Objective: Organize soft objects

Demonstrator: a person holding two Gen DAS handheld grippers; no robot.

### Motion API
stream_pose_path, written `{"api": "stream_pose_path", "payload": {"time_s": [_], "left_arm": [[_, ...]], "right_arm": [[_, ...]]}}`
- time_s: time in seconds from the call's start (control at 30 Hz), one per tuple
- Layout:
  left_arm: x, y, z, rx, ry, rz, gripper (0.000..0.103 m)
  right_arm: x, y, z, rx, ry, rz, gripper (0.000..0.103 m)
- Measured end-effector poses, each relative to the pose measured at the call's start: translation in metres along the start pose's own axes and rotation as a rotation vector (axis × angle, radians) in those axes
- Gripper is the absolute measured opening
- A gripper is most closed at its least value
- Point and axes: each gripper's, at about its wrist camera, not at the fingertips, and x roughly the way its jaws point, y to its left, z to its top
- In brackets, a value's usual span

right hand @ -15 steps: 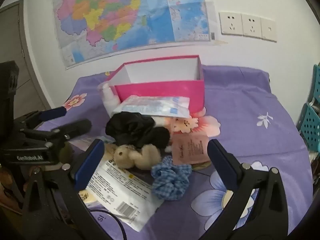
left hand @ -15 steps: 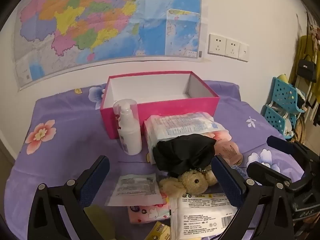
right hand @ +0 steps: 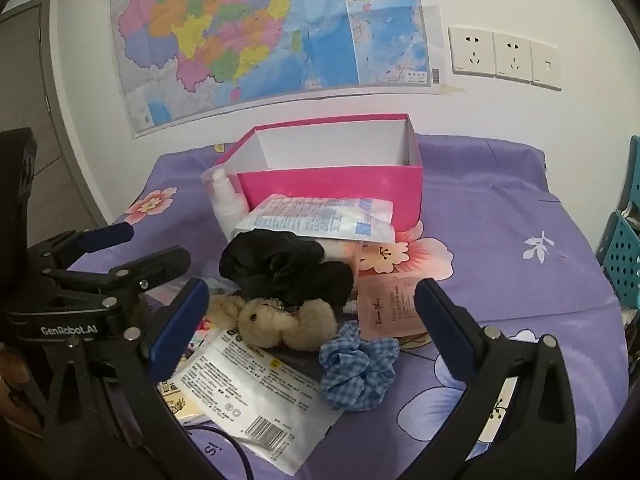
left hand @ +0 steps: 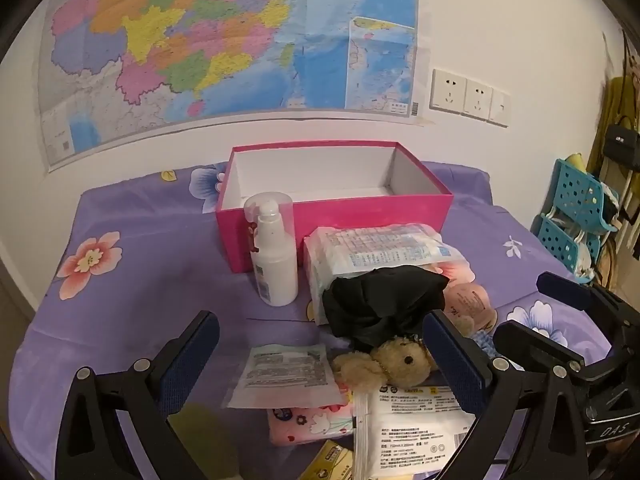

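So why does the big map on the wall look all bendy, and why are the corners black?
Left wrist view: the fisheye lens bows the map and leaves dark corners; the teddy bear is sharp. Right wrist view: the same bending curves the sockets, the light is dim and even, and the pink box shows no glare.

"GenRobot.AI" stood in white on the left gripper's [right hand: 156, 252] black body, left of the teddy bear [right hand: 288, 322]. "DAS" showed on the right gripper's [left hand: 560, 316] body. Packet print was too small to read.
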Motion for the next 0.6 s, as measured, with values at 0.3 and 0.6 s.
{"api": "stream_pose_path", "payload": {"time_s": [0.3,0.6], "left_arm": [[0.0025,0.0006,-0.0052,-0.004,-0.001,0.001,0.103],[0.0055,0.0025,-0.0037,-0.012,0.010,0.001,0.103]], "right_arm": [[0.0045,-0.0001,-0.0014,0.002,0.001,0.008,0.103],[0.0091,0.0028,0.0013,0.000,0.013,0.018,0.103]]}}
